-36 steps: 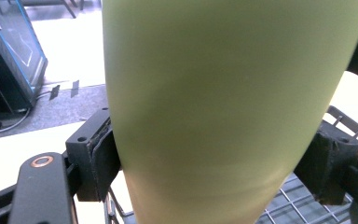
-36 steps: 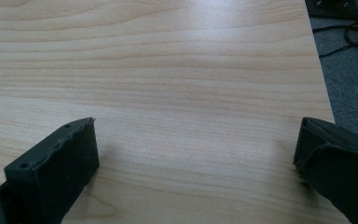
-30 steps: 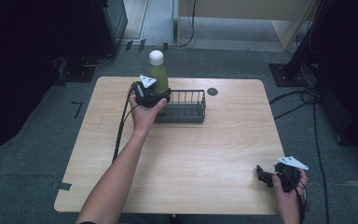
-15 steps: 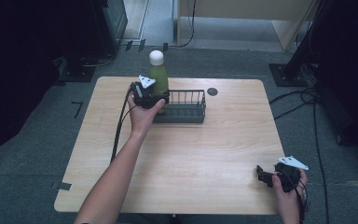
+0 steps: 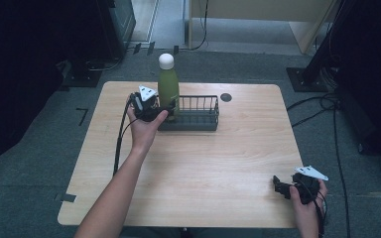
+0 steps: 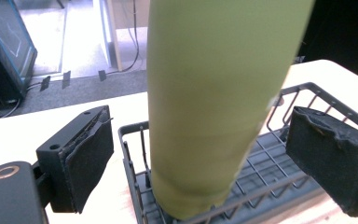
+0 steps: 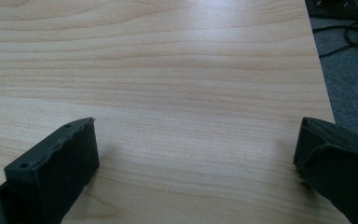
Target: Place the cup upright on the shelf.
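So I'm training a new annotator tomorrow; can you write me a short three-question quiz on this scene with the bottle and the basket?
1. True or false: the green bottle stands upright inside the wire basket.
2. Multiple choice: the pads of the left tool are
A) pressing on the bottle
B) apart from it on both sides
C) gripping the basket rim
3. Fill in: the right tool rests over the table's ____ right corner, jaws open and holding nothing.

Key: 1 true; 2 B, the jaws have just been opening with the bottle between them; 3 near.
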### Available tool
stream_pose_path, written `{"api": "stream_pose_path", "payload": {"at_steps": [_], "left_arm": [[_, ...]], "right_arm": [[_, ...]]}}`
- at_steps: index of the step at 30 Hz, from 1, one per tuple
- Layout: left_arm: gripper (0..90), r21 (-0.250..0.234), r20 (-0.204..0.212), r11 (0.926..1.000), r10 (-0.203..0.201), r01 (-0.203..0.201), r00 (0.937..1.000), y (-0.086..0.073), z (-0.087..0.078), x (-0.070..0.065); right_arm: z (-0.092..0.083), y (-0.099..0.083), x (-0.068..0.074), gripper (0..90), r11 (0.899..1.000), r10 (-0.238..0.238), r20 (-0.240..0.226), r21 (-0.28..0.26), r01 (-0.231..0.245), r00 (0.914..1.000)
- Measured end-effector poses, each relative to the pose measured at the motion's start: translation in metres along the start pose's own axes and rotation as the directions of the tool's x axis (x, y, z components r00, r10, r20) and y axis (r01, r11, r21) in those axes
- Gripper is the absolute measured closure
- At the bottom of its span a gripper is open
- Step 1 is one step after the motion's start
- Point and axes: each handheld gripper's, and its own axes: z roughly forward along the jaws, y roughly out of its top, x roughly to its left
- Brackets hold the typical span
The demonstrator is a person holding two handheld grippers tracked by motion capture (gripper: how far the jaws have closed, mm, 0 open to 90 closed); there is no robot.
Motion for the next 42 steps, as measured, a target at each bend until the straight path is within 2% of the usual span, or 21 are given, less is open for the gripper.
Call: {"api": "stream_pose_path", "payload": {"at_steps": [9, 16, 20, 21, 22, 25, 29, 31, 33, 38, 41, 42], "left_arm": [[8.1, -0.019, 0.007, 0.9998, 0.008, -0.007, 0.9999, -0.008, -0.023, 0.003], [8.1, -0.013, 0.001, 0.9999, 0.005, -0.005, 1.0, -0.023, -0.04, 0.008], [5.6, 0.003, 0.002, 1.0, -0.006, 0.006, 1.0, -0.038, -0.05, 0.015], [5.4, 0.013, -0.001, 0.9998, -0.013, 0.013, 0.9999, -0.046, -0.055, 0.019], [5.0, 0.013, -0.001, 0.9998, -0.013, 0.013, 0.9999, -0.046, -0.055, 0.019], [4.7, 0.027, -0.017, 0.9992, -0.029, 0.03, 0.9994, -0.063, -0.065, 0.029], [4.7, 0.046, -0.027, 0.9978, -0.047, 0.048, 0.9985, -0.075, -0.073, 0.037], [4.7, 0.063, -0.044, 0.9961, -0.059, 0.062, 0.9973, -0.087, -0.081, 0.044], [4.5, 0.069, -0.051, 0.9956, -0.06, 0.064, 0.9969, -0.092, -0.084, 0.046], [3.5, 0.118, -0.105, 0.9914, -0.044, 0.057, 0.9934, -0.114, -0.097, 0.053], [3.5, 0.148, -0.127, 0.9856, -0.063, 0.082, 0.9898, -0.13, -0.107, 0.061], [3.5, 0.148, -0.127, 0.9856, -0.063, 0.082, 0.9898, -0.13, -0.107, 0.061]], "right_arm": [[0.0, 0.0, 0.0, 0.0, 1.0, 0.0, 0.0, 0.0, 0.0, 1.0], [0.0, 0.0, 0.0, 0.0, 1.0, 0.0, 0.0, 0.0, 0.0, 1.0], [0.0, 0.0, 0.0, 0.0, 1.0, 0.0, 0.0, -0.001, 0.0, 1.0], [0.0, 0.0, 0.0, 0.0, 1.0, 0.0, 0.0, 0.0, 0.0, 1.0], [0.0, 0.0, 0.0, 0.0, 1.0, 0.0, 0.0, 0.0, 0.0, 1.0], [0.0, 0.0, 0.0, 0.0, 1.0, 0.0, 0.0, 0.0, 0.0, 1.0], [0.0, 0.0, 0.0, 0.0, 1.0, 0.0, 0.0, 0.0, 0.0, 1.0], [0.0, 0.0, 0.0, 0.0, 1.0, 0.0, 0.0, 0.0, 0.0, 1.0], [0.0, 0.0, 0.0, 0.0, 1.0, 0.0, 0.0, 0.0, 0.0, 1.0], [0.0, 0.0, 0.0, 0.0, 1.0, 0.0, 0.0, 0.0, 0.0, 1.0], [0.0, 0.0, 0.0, 0.0, 1.0, 0.0, 0.0, 0.0, 0.0, 1.0], [0.0, 0.0, 0.0, 0.0, 1.0, 0.0, 0.0, 0.0, 0.0, 1.0]]}}
